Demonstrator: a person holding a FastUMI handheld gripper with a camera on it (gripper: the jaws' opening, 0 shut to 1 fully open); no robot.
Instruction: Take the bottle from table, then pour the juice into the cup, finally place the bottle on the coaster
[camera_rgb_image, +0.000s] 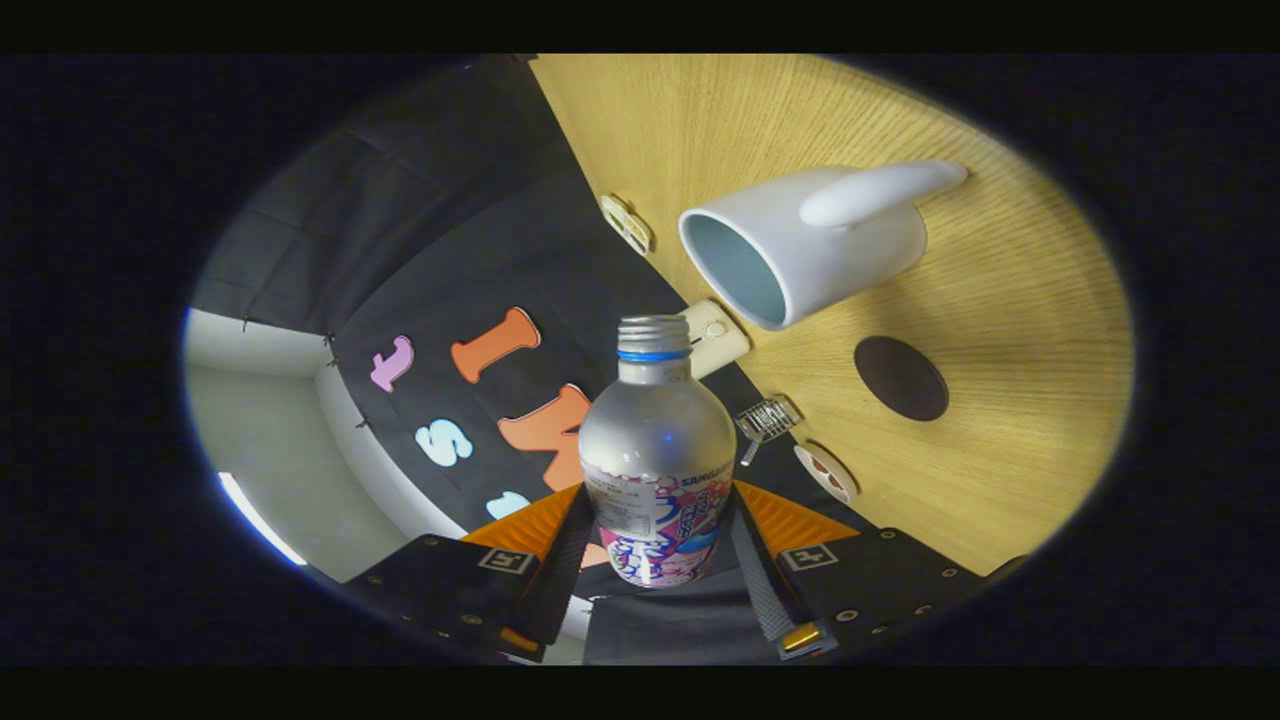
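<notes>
My gripper (657, 535) is shut on a silver bottle (655, 440) with a pink and blue label; both fingers (762, 570) press on its lower body. The bottle's open threaded neck with a blue ring (653, 340) points ahead of the fingers, toward the white cup (810, 250). The whole view is rolled, so the bottle is tipped over. The cup stands on the wooden table (1000, 330), its mouth just beyond the bottle's neck and slightly to one side. A dark round coaster (901, 377) lies on the table beside the cup.
Along the table's edge by the booth wall sit a small cream box (716, 336), a pale rounded object (626, 223), a small wire basket (767, 418) and a white disc with red marks (826, 472).
</notes>
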